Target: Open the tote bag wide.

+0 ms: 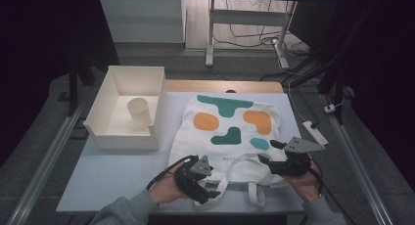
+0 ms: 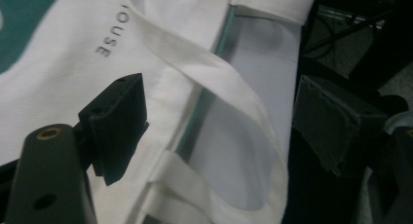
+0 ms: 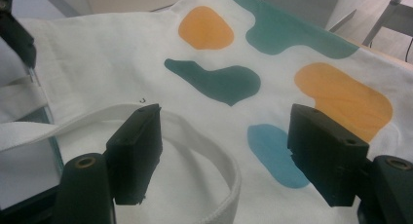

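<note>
tote bag [image 1: 230,132] lies flat on the table [image 1: 112,173], mouth and straps toward the person, printed with teal, orange and blue blobs. white bin [image 1: 128,107] sits just beside the bag's left edge, with a paper cup [image 1: 139,111] inside.

left tongs [image 1: 209,191] hover at the bag's near-left corner, over the strap [image 2: 229,92]; in the left gripper view the jaws stand wide apart with the strap and the bag's opening edge between them, pads touching nothing. right tongs [image 1: 266,160] sit at the bag's near-right corner; in the right gripper view the jaws are wide open above the other strap loop [image 3: 214,160], nothing gripped.

step in hand, as i read it: approach to the bag's mouth, both tongs lining up on the rim or straps, no grasp yet.

next move likely calls for lowering each open jaw pair around one layer of cloth near the bag's mouth, then closing. risk: pinching both layers together, or catching strap only.
</note>
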